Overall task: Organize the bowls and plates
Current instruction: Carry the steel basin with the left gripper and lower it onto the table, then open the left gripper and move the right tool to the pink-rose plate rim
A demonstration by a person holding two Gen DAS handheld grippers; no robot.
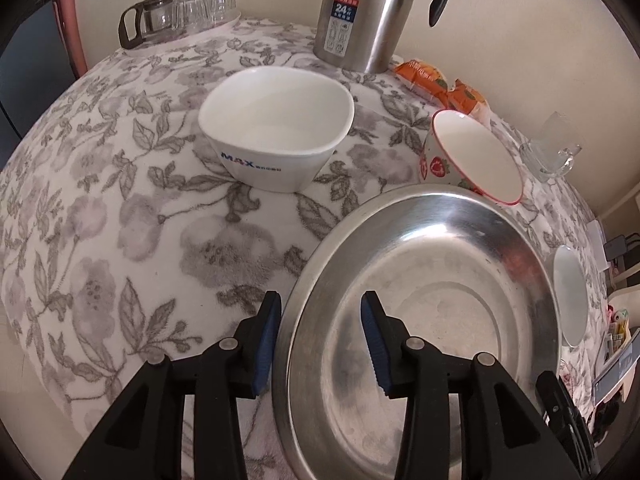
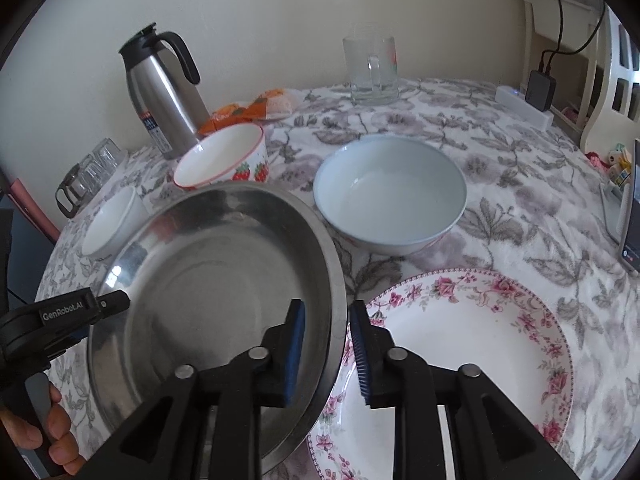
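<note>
Both the left hand-held gripper (image 1: 320, 340) and the right hand-held gripper (image 2: 326, 354) stand spread apart astride the steel plate's (image 2: 208, 280) rim, beside the flowered plate (image 2: 480, 344).

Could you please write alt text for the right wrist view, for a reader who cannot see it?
The right gripper straddles the rim of a steel plate, jaws open, with a floral plate beside it. Behind stand a pale bowl, a strawberry bowl and a steel flask.
</note>
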